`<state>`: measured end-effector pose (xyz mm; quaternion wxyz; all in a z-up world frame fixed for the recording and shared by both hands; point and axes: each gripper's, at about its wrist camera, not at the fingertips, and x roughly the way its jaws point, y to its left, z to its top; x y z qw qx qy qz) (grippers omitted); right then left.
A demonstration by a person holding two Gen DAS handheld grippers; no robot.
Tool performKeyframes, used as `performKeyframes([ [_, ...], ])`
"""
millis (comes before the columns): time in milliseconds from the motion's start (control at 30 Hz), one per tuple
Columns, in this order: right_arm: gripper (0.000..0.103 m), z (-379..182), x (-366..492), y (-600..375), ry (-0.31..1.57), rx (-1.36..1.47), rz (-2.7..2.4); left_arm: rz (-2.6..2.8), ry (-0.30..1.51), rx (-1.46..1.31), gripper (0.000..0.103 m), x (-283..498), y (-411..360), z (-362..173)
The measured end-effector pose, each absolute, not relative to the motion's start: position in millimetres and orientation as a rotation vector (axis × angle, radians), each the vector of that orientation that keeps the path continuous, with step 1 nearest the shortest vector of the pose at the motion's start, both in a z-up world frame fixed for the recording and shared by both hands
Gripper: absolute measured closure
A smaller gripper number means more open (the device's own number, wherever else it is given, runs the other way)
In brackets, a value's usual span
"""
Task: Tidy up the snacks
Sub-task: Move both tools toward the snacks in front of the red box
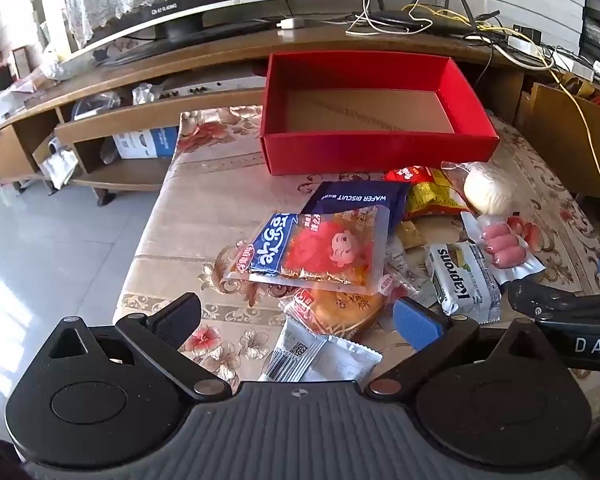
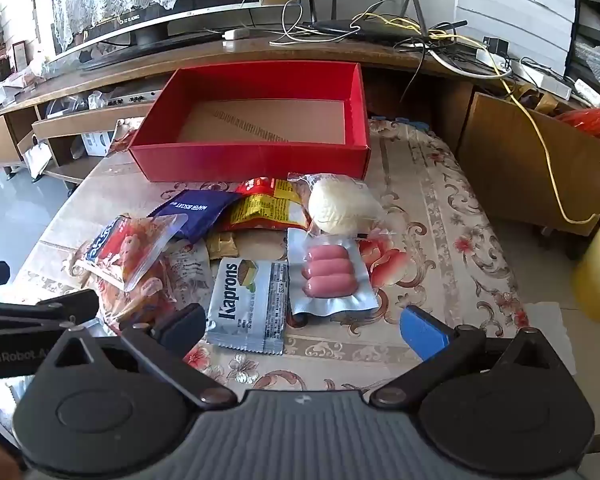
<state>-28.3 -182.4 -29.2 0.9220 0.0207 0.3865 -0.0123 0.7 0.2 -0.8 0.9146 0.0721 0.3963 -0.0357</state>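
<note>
Two pairs of tongs hang tilted downward over the floral-patterned cloth-covered table (image 2: 440,216), both with jaws spread wide and nothing between them. Ahead of the left gripper (image 1: 298,320), just beyond its fingertips, lie a round orange-brown cake in clear wrap (image 1: 340,306) and a white foil packet with a barcode (image 1: 312,354); farther on, a clear bag with a red cartoon figure (image 1: 316,254) overlaps a dark blue wafer biscuit pack (image 1: 360,198). Ahead of the right gripper (image 2: 304,330), near its left finger, sits the silver Kaprons wafer packet (image 2: 248,306), with a vacuum pack of three pink sausages (image 2: 330,276) just beside it. Beyond both, past the pile, stands the empty red cardboard box (image 2: 256,158)
</note>
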Motion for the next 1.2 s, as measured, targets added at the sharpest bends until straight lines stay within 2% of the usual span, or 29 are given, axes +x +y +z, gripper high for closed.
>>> performKeyframes([
  [1200, 0.001, -49, -11, -174, 0.898, 0.027, 0.014, -0.156, 0.955, 0.215, 0.000, 10, 6, -28],
])
